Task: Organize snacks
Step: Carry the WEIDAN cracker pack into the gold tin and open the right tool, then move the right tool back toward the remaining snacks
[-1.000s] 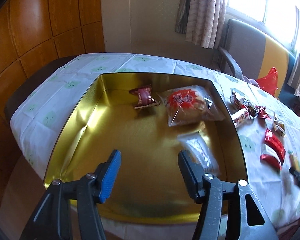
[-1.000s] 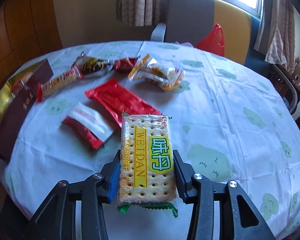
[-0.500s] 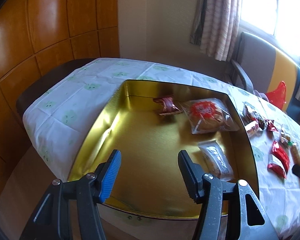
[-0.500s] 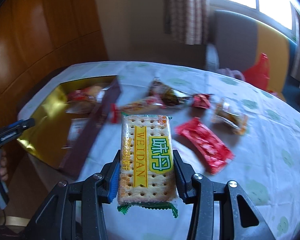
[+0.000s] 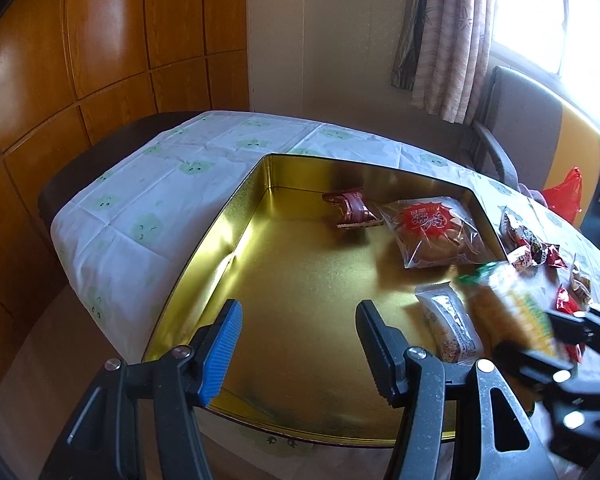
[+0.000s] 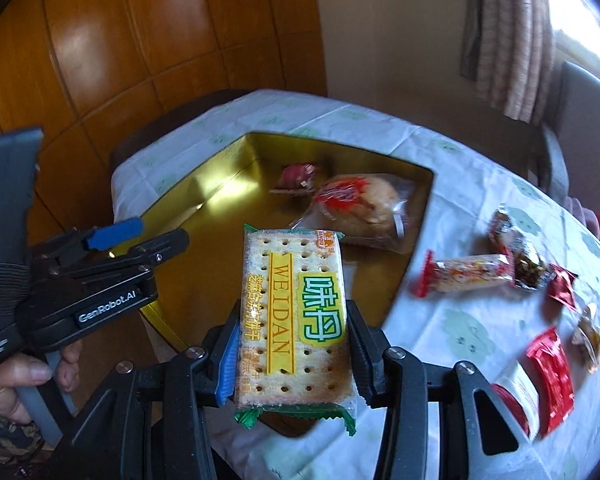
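Note:
My right gripper (image 6: 293, 342) is shut on a cracker pack (image 6: 294, 320) labelled WEIDAN and holds it above the near right part of the gold tin (image 6: 212, 196). The pack also shows blurred in the left wrist view (image 5: 508, 304). The gold tin (image 5: 236, 216) holds a small red candy (image 5: 350, 210), a bagged bun (image 5: 432, 230) and a clear packet (image 5: 450, 326). My left gripper (image 5: 298, 344) is open and empty over the tin's near edge; it also shows in the right wrist view (image 6: 138, 238).
Several loose snacks lie on the white tablecloth right of the tin: a long wrapped bar (image 6: 468, 274), red packets (image 6: 550, 376) and small candies (image 6: 560, 286). A chair (image 5: 516, 128) with a red bag (image 5: 566, 196) stands at the far right. Wood panelling lines the left wall.
My right gripper has swung left with the cracker pack, from over the tablecloth to over the tin. The left gripper has pulled back a little and stays open.

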A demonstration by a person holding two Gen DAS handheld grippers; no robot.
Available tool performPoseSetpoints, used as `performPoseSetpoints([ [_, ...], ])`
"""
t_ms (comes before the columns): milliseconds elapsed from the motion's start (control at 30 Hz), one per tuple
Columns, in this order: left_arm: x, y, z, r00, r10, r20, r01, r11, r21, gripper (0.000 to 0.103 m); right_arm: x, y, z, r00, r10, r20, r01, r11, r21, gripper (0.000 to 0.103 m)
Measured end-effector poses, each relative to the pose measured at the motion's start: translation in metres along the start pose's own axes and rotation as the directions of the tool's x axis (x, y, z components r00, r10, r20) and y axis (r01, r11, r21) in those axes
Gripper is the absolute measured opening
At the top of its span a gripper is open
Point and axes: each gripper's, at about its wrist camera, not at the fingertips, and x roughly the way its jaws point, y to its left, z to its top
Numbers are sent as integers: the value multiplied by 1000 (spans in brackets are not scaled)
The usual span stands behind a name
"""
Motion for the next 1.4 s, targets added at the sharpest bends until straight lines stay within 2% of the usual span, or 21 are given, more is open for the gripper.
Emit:
performPoseSetpoints([
  [333,0,0,1,1000,20,14,-20,1000,3,60,28,16,4,999,-4,-45,0,995,-101,47],
  [433,-3,0,1,999,24,27,-24,1000,6,60,37,19,0,997,-33,-74,23,990,-138,47],
  [600,-6,2,2,999,25,39,-25,1000,0,60,42,18,-6,996,-30,-87,19,991,-129,49],
  [967,-10,-3,2,998,18,53,-18,1000,9,60,18,12,-11,1000,-27,-10,26,997,-76,49],
  [1400,-18,-22,-2,998,-23,62,19,998,62,60,-30,-10,-23,986,-113,119,108,993,46,49],
])
